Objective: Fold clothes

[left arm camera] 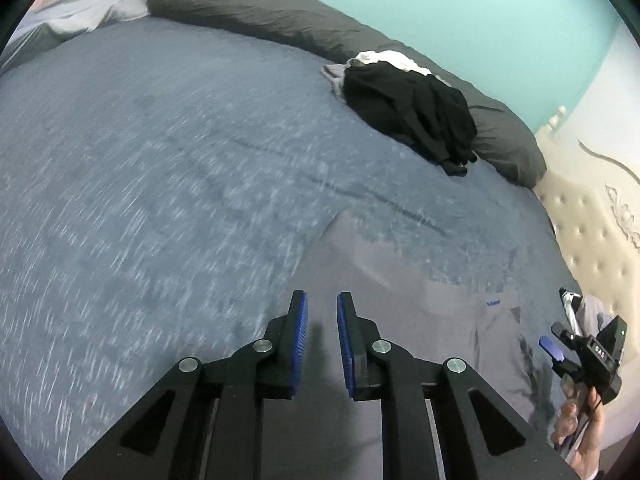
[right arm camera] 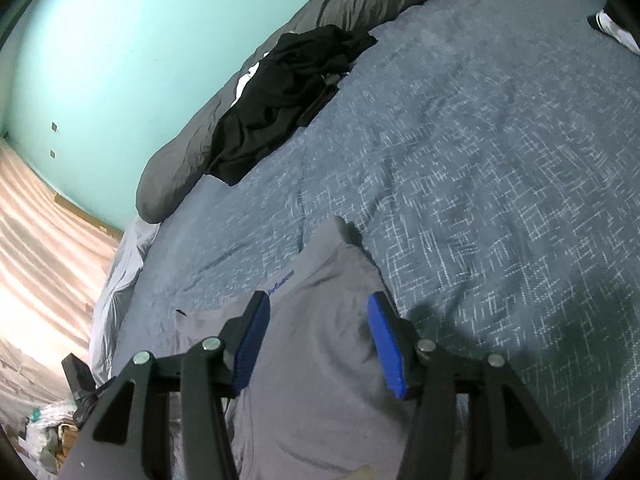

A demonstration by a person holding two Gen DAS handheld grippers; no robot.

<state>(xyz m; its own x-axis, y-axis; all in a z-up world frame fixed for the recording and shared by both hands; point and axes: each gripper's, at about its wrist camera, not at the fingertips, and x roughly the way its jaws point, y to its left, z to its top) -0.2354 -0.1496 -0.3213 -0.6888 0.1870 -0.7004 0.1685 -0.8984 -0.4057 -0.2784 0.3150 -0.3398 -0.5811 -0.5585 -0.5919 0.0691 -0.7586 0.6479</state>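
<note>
1. Lying on the bed (left arm camera: 160,160) beneath both claws, the grey garment (right arm camera: 320,360) looks part-folded.
2. Left claw (left arm camera: 322,312) stands narrow and empty; right claw (right arm camera: 318,314) half-wide, gripping nothing.
3. Risk: with nothing pinning it, the fold may spring open.

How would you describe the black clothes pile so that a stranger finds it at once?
Look along the long dark grey bolster pillow at the bed's far edge. The crumpled black clothes pile leans against it, with white fabric beneath. Nothing else there is black.
</note>
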